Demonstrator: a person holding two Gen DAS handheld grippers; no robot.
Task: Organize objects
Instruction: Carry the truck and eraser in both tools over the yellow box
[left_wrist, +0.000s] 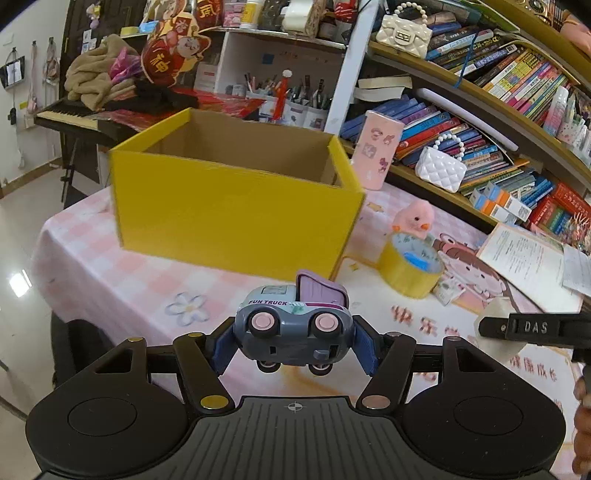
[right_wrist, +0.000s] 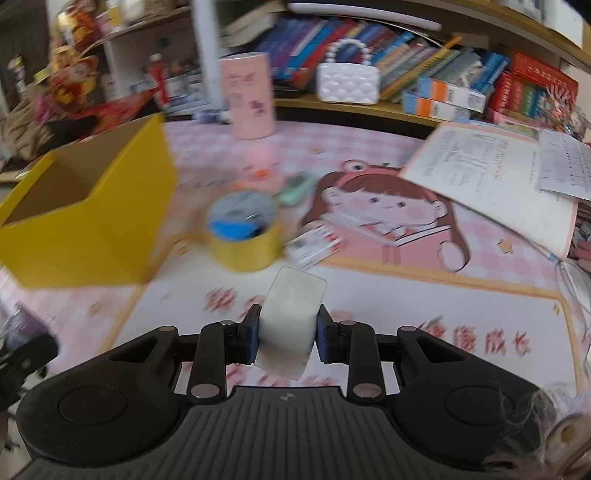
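My left gripper (left_wrist: 293, 341) is shut on a grey-blue toy truck (left_wrist: 293, 326) with pink wheels, held on its side above the pink tablecloth, short of the open yellow cardboard box (left_wrist: 236, 218). My right gripper (right_wrist: 287, 334) is shut on a white rectangular block (right_wrist: 290, 321), lifted off the table; its black finger (left_wrist: 532, 328) and the block (left_wrist: 495, 310) show at the right edge of the left wrist view. The box (right_wrist: 92, 221) lies to the left in the right wrist view, its inside looking bare.
A yellow tape roll (left_wrist: 410, 269) with a blue item inside, a pink plush chick (left_wrist: 413, 218), a pink patterned tin (left_wrist: 376, 151) and a small card (right_wrist: 314, 247) sit right of the box. Open papers (right_wrist: 498, 177) lie at right; bookshelves (left_wrist: 480, 110) stand behind.
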